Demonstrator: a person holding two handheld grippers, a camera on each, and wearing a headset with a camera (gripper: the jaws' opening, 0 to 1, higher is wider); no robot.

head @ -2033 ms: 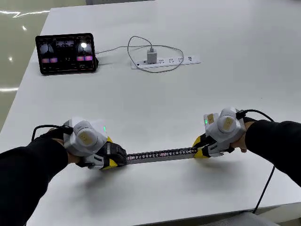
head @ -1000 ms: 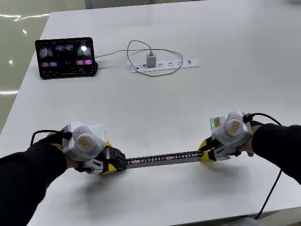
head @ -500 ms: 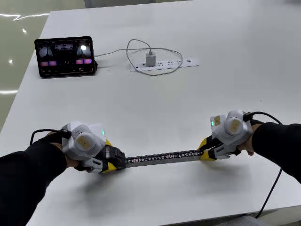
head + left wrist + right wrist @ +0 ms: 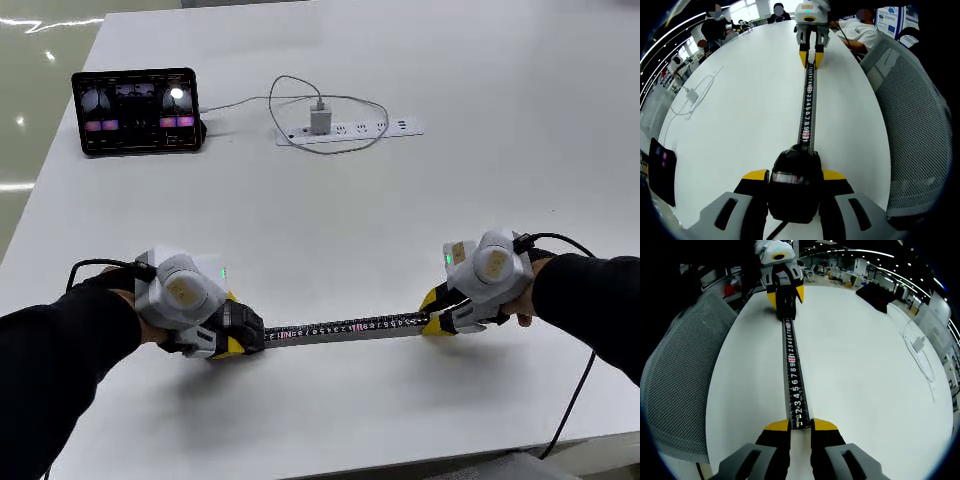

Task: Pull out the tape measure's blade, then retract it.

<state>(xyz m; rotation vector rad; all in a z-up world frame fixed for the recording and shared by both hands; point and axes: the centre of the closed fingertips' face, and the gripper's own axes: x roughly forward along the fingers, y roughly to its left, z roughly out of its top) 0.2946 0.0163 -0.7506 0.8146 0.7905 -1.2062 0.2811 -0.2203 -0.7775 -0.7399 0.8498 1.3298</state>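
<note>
A black tape measure case lies on the white table with my left gripper shut on it. The numbered blade runs flat along the table to the right. My right gripper is shut on the blade's end. In the left gripper view, the case sits between my left gripper's yellow tips, and the blade leads to the right gripper. In the right gripper view, my right gripper pinches the blade, which reaches the left gripper.
A tablet stands at the back left, with a power strip, a charger and a looped cable beside it. The table's near edge runs just below the grippers. A grey mesh chair stands off that edge.
Over the two seconds the right gripper drew the blade's end a little further right, so more blade shows. Since half a second ago both grippers have held still.
</note>
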